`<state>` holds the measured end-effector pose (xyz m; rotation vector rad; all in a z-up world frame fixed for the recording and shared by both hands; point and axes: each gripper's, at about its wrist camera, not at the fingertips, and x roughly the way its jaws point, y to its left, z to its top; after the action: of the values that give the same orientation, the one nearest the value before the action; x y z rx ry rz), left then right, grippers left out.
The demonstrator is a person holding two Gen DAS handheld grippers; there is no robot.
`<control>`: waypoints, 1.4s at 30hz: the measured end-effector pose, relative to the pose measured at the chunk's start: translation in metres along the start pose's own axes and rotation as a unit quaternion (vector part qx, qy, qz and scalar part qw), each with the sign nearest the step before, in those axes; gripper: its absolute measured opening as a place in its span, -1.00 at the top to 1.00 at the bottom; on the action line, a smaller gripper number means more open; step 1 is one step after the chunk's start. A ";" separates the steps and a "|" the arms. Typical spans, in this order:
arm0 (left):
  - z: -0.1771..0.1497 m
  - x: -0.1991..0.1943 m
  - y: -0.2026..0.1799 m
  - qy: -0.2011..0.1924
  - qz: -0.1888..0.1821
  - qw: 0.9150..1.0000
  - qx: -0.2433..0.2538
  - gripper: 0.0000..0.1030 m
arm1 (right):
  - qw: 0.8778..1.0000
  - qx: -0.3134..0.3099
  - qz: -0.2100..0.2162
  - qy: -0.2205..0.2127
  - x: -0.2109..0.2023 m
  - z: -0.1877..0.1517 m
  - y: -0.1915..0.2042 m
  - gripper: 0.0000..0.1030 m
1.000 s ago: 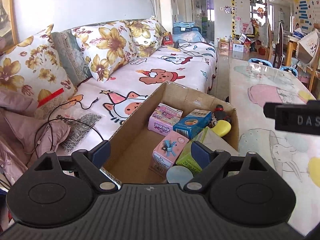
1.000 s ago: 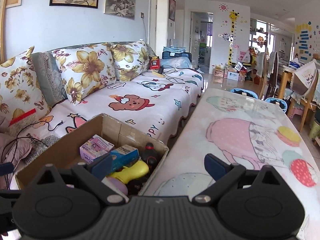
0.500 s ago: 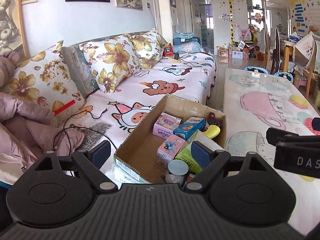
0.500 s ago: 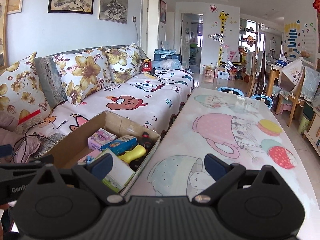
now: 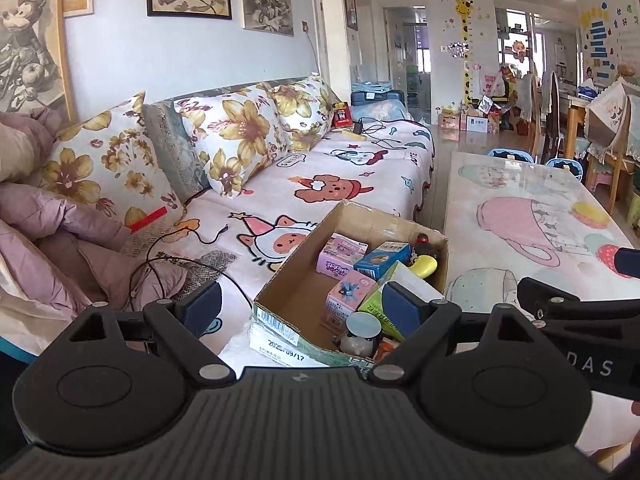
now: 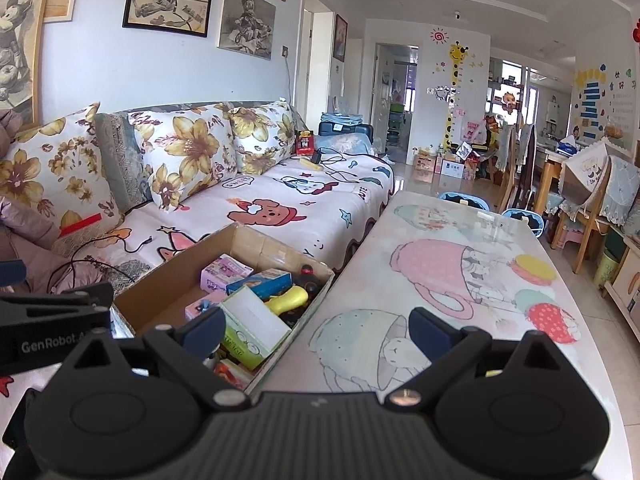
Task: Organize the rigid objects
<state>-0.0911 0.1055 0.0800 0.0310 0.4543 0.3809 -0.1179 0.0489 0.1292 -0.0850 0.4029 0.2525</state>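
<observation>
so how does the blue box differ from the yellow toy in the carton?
The blue box is flat-sided with printed faces; the yellow toy is rounded and plain. The blue box lies beside the pink box; the yellow toy sits nearer the table-side wall. Both lie inside the cardboard carton.

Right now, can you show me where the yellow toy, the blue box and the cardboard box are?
yellow toy point(image 6: 289, 298): right wrist view, on its rounded body.
blue box point(image 5: 382, 260): left wrist view, on its top face.
cardboard box point(image 5: 294, 280): left wrist view, on its inner left wall.

Box left half free; right half packed w/ items; table right of box bare.
</observation>
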 end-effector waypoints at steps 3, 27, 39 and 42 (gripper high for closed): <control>-0.001 0.000 0.000 -0.003 0.001 1.000 -0.001 -1.00 | 1.000 -0.001 -0.001 -0.003 -0.003 -0.001 0.002 -0.90; -0.006 -0.002 0.000 -0.007 0.006 1.000 -0.014 -1.00 | 1.000 -0.018 -0.002 -0.014 -0.012 -0.005 0.012 -0.90; -0.006 -0.001 -0.001 -0.005 0.011 1.000 -0.011 -1.00 | 1.000 -0.024 -0.003 -0.013 -0.010 -0.009 0.010 -0.90; -0.006 -0.001 -0.001 -0.005 0.011 1.000 -0.011 -1.00 | 1.000 -0.022 -0.002 -0.011 -0.009 -0.009 0.010 -0.90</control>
<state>-0.0945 0.1036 0.0750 0.0165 0.4400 0.4081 -0.1318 0.0555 0.1236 -0.1264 0.3743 0.2576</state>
